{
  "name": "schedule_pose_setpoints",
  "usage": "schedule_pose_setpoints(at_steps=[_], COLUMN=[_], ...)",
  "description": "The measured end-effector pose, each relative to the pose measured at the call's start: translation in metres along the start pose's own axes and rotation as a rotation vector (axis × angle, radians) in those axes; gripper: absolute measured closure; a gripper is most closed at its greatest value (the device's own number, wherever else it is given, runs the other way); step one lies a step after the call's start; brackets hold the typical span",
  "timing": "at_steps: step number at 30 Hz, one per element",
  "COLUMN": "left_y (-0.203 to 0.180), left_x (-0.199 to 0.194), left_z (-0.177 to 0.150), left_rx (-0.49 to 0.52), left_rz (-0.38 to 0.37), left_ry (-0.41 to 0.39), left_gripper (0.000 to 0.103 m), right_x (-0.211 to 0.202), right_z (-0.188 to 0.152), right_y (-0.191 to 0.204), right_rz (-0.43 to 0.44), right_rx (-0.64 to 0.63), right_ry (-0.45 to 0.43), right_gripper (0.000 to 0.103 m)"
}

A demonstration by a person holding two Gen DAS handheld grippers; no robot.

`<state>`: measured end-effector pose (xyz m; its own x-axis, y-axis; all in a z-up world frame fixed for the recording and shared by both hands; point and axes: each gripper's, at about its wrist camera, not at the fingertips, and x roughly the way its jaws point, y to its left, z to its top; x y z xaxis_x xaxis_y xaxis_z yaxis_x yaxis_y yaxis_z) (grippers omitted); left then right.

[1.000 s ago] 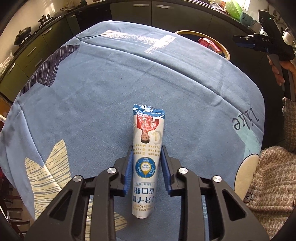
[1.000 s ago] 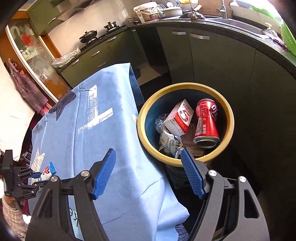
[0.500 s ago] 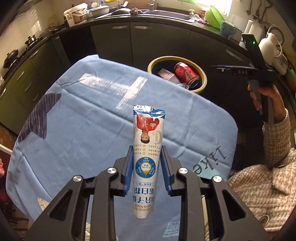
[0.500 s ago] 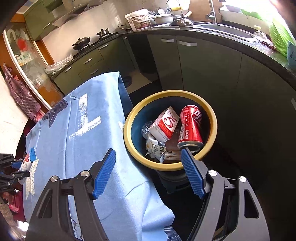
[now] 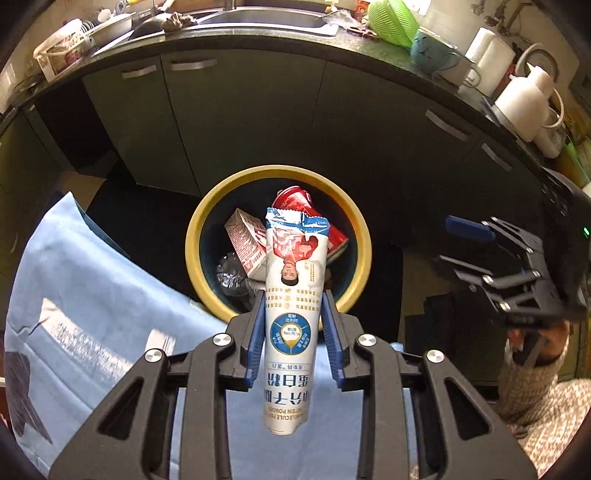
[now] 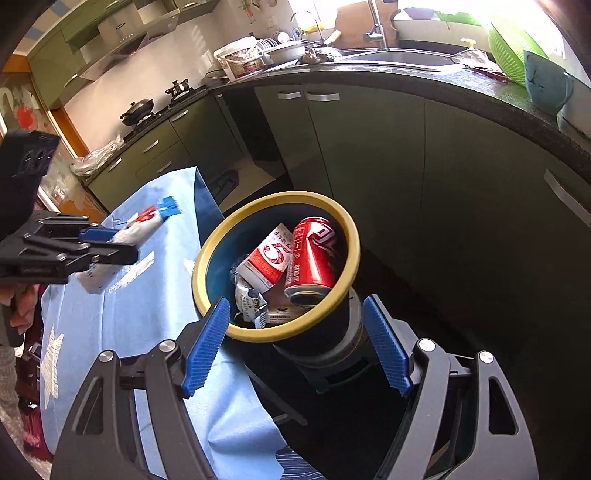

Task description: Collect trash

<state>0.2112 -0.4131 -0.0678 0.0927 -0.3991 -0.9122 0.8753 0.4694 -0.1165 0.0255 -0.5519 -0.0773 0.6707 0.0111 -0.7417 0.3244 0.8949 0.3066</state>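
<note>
Nearest, the left gripper [image 5: 293,332] clamps a white protein-powder packet [image 5: 293,295], its torn blue top hanging over the bin [image 5: 364,236]. The right gripper [image 6: 295,343] stands spread with nothing between its pads, just beside the bin's yellow rim. Below, a blue cloth [image 5: 92,295] covers the table. Bin contents: red can [image 6: 314,254], red-and-white carton [image 6: 267,256], crumpled wrappers [image 6: 251,302]. Beyond: dark cabinets [image 5: 240,110], sink [image 5: 258,18].
</note>
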Motion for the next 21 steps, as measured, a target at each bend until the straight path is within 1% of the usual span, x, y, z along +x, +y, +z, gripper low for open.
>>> schedule_pose_setpoints(at_steps=[3,7,8,10,11,12,14,16,18,20,21], left_y=[0.005,0.012,0.013,0.015,0.016,0.016,0.016,0.015,0.015,0.01,0.007], left_x=[0.039,0.078,0.087,0.098,0.101,0.102,0.1,0.088,0.068,0.037,0.021], left_z=[0.029,0.048,0.051,0.053,0.054,0.055,0.052,0.045,0.037,0.024,0.015], left_rx=[-0.049,-0.104,-0.109,-0.12,-0.124,-0.125,-0.127,-0.137,-0.151,-0.154,-0.156], left_rz=[0.017,0.036,0.054,0.065,0.069,0.077,0.082,0.086,0.092,0.103,0.105], left_ry=[0.045,0.092,0.101,0.114,0.11,0.105,0.096,0.072,0.019,-0.052,-0.091], left_gripper=[0.075,0.073,0.073,0.062,0.052,0.051,0.05,0.043,0.034,0.029,0.023], right_x=[0.001,0.005,0.007,0.009,0.01,0.011,0.011,0.01,0.007,0.005,0.005], right_z=[-0.002,-0.004,-0.005,-0.007,-0.007,-0.007,-0.007,-0.007,-0.007,-0.007,-0.007], right_y=[-0.014,-0.026,-0.027,-0.028,-0.028,-0.028,-0.026,-0.023,-0.018,-0.011,-0.006], right_rz=[0.003,0.009,0.013,0.02,0.023,0.024,0.027,0.03,0.037,0.043,0.047], right_rx=[0.024,0.042,0.044,0.045,0.046,0.047,0.046,0.04,0.03,0.011,0.0], right_ry=[0.003,0.013,0.016,0.02,0.023,0.024,0.026,0.025,0.02,0.017,0.016], right_gripper=[0.029,0.029,0.029,0.029,0.029,0.029,0.029,0.029,0.029,0.028,0.027])
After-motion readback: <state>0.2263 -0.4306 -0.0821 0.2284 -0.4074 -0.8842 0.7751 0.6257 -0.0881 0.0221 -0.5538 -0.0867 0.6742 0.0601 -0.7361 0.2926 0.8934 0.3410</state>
